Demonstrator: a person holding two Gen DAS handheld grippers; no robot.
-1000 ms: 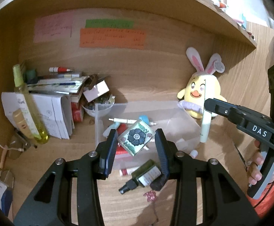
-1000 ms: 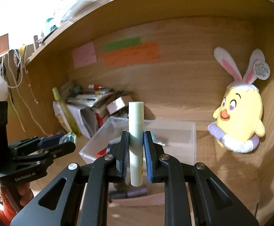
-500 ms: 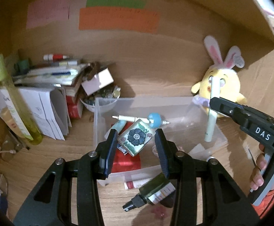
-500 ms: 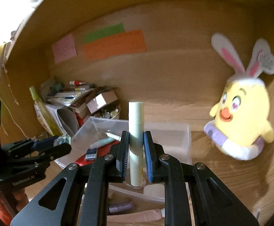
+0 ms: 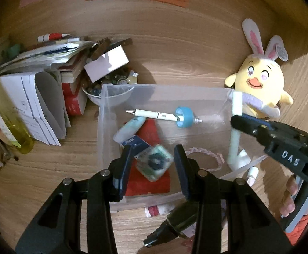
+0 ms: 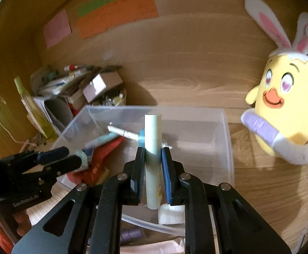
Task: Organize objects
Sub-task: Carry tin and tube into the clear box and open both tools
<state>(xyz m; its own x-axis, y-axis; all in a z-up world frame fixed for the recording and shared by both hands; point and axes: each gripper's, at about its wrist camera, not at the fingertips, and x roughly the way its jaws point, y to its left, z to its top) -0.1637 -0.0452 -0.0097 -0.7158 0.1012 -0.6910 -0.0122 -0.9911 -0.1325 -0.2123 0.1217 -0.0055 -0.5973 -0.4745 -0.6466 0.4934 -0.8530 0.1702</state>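
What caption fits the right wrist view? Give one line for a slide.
Right gripper holds a pale green tube upright over the clear plastic bin, plush chick beside it.

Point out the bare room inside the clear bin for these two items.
The clear bin's right half is bare, between the white pen and the pink bracelet. Its left half is crowded: red packet, pale tube, blue-labelled item.

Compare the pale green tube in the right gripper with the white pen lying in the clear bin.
The pale green tube stands upright, clamped between the right gripper's jaws; the white pen lies flat in the clear bin, free. The tube is plain and thicker; the pen is thinner, with a metal tip and a blue ring around it. Both are slim, light-coloured sticks.
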